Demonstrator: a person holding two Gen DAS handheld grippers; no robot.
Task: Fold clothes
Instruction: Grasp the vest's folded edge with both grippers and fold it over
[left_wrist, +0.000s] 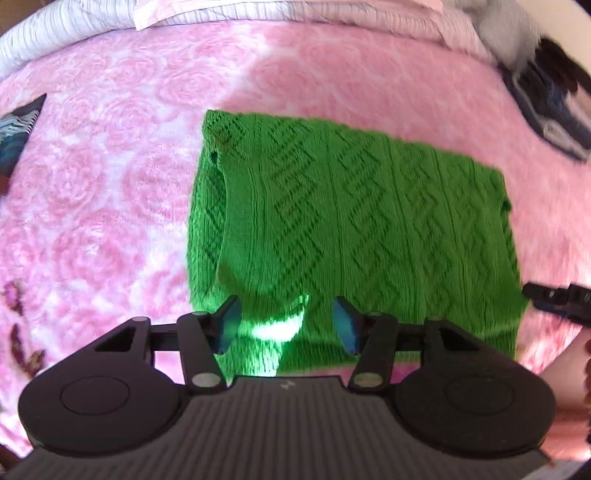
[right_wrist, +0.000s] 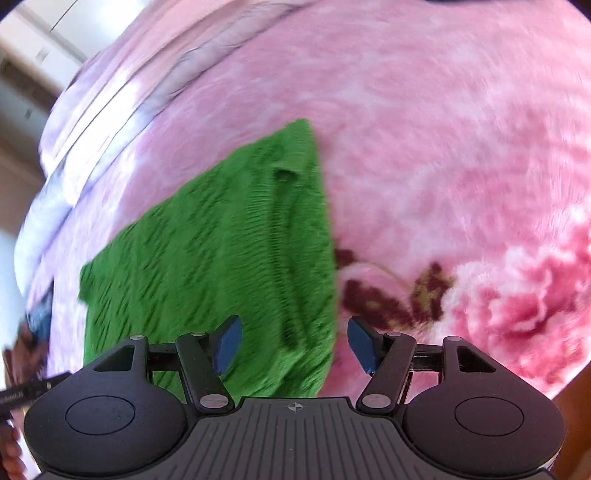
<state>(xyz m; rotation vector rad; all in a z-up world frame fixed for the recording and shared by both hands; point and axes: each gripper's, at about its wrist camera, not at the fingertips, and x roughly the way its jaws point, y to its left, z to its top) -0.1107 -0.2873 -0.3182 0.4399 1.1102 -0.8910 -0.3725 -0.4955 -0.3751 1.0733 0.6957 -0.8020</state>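
A green knitted sweater (left_wrist: 343, 221) lies folded into a flat rectangle on a pink floral blanket (left_wrist: 110, 177). My left gripper (left_wrist: 288, 326) hovers open over the sweater's near edge, nothing between its blue pads. In the right wrist view the same sweater (right_wrist: 221, 251) fills the lower left, motion-blurred. My right gripper (right_wrist: 295, 343) is open above the sweater's right edge, its left pad over the knit and its right pad over the blanket (right_wrist: 443, 166). The right gripper's tip (left_wrist: 554, 299) shows at the right edge of the left wrist view.
A white striped quilt (left_wrist: 258, 14) lies along the far side of the bed. Dark folded clothes (left_wrist: 554, 110) sit at the far right, and a dark patterned item (left_wrist: 18, 129) at the left edge. A person's hand (left_wrist: 576, 387) shows at the right.
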